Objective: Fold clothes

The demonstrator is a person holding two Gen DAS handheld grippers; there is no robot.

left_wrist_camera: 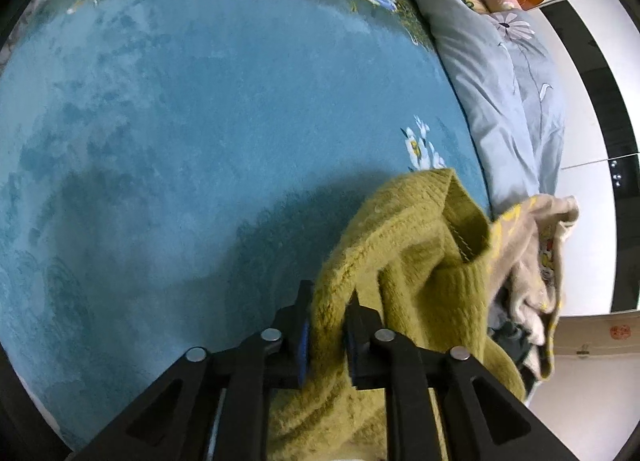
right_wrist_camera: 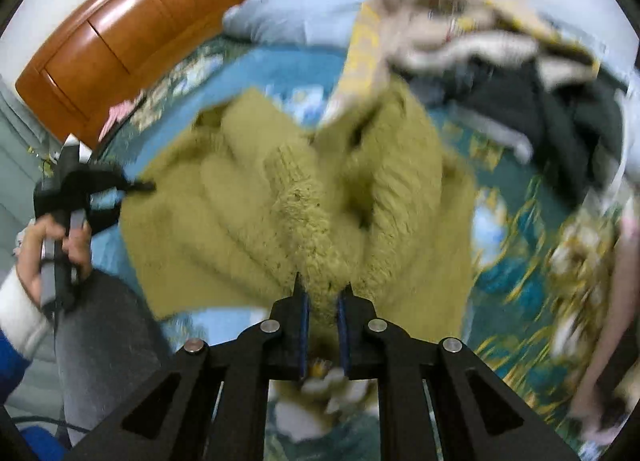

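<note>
On teal bedspread (left_wrist_camera: 200, 121), fuzzy olive sweater (left_wrist_camera: 408, 261), bunched

Olive sweater (right_wrist_camera: 280, 197) pinched between right hand-held gripper (right_wrist_camera: 323, 293) fingers

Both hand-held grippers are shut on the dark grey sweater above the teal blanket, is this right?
Not quite: the sweater is olive green, as the left wrist view shows. The left hand-held gripper and right hand-held gripper are both shut on it above the teal blanket.
</note>
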